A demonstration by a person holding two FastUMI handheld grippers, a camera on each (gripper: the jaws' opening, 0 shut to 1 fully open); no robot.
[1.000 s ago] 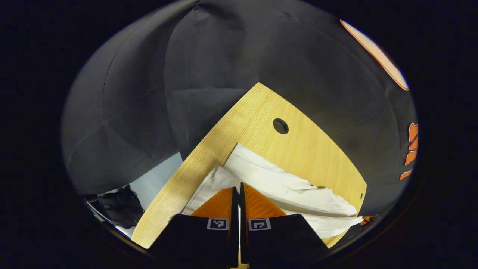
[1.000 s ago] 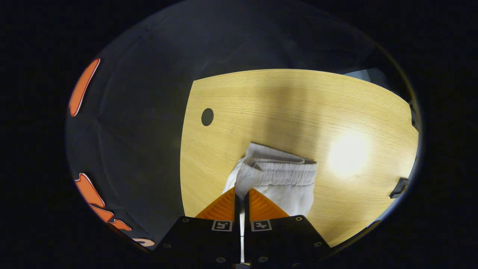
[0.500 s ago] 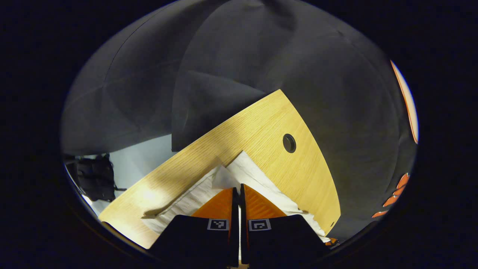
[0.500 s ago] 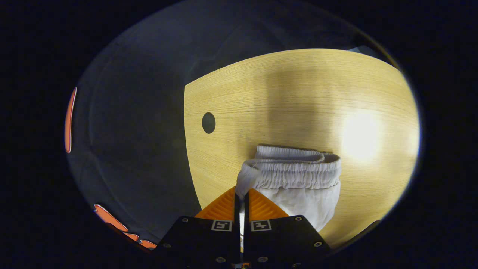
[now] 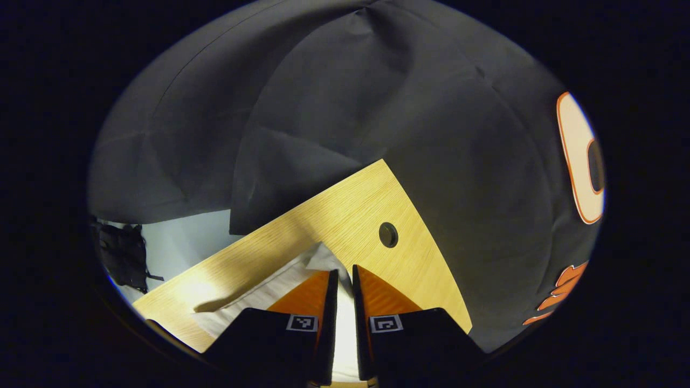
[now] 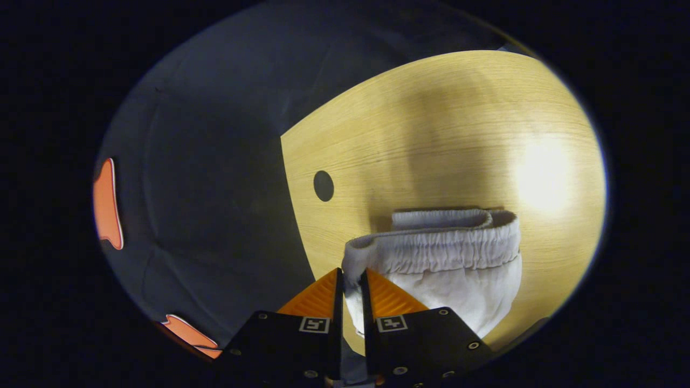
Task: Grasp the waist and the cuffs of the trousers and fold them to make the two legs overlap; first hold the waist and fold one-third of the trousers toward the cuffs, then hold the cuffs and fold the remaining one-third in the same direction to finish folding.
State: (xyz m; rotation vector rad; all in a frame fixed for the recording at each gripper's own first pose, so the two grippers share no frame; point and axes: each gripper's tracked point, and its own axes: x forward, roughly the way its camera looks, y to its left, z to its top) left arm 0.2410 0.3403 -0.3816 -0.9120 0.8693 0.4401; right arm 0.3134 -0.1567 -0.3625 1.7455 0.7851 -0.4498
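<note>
1. Where the round hole (image 6: 323, 186) pierces the wooden bench (image 6: 431, 124), the white trousers (image 6: 447, 269) lie just beside it on the bench top, seen in the right gripper view.
2. Their gathered waist (image 6: 436, 250) runs crosswise in that view, from the right gripper (image 6: 350, 277) out to the far side from the hole, with a second layer of waistband folded just behind it.
3. The right gripper's fingers stand a little apart, with the waist's near corner between them; whether both press on the cloth cannot be told.
4. In the left gripper view, the trousers (image 5: 269, 293) stretch as a long strip on the bench (image 5: 345, 215), their long axis running from a pointed corner near the hole (image 5: 388, 235) away toward the bench's lit edge.
5. The left gripper (image 5: 344, 277) has its fingers parted with a clear gap; white cloth shows in that gap, and the fingers do not visibly pinch it.
6. That pointed corner of the cloth lies just ahead of the left gripper's fingers, on the hole's side.
</note>
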